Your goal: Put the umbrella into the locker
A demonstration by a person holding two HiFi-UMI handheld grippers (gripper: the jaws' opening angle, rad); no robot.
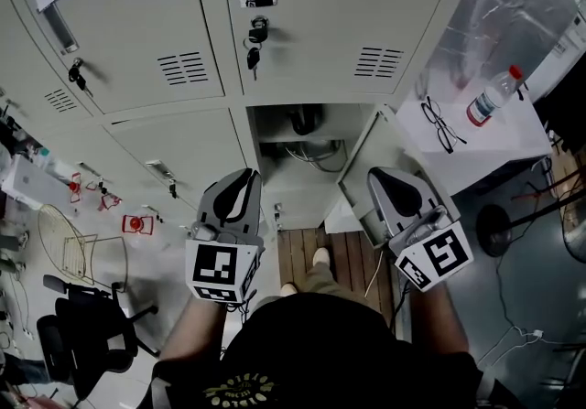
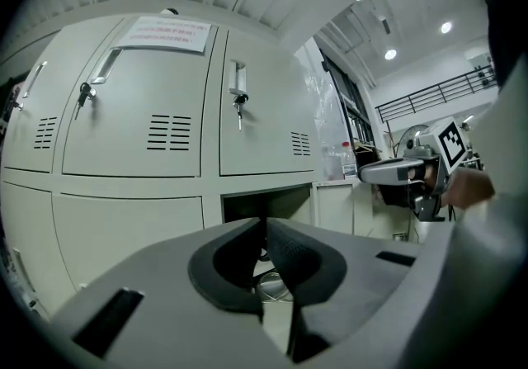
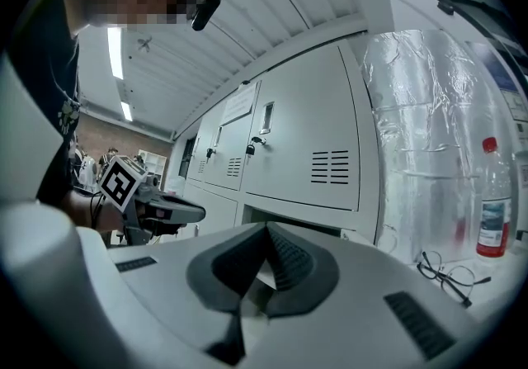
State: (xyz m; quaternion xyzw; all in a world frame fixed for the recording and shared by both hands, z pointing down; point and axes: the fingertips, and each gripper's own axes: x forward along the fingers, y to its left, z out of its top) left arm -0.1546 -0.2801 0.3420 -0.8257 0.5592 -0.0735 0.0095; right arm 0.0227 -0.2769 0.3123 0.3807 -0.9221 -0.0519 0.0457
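While the left tool (image 1: pixel 247 177) and right tool (image 1: pixel 383 176) are clenched empty, the locker (image 1: pixel 307 177) stands open.

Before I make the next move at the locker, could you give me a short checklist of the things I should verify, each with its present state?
1. Left tongs shut, nothing between them: ok.
2. Right tongs shut, nothing between them: ok.
3. Locker compartment open, with its door swung out to the right: ok.
4. The umbrella is inside the compartment: cannot tell. Only a dark curved shape and some cables show there.
5. Bottle upright on the white table beside the door: ok.
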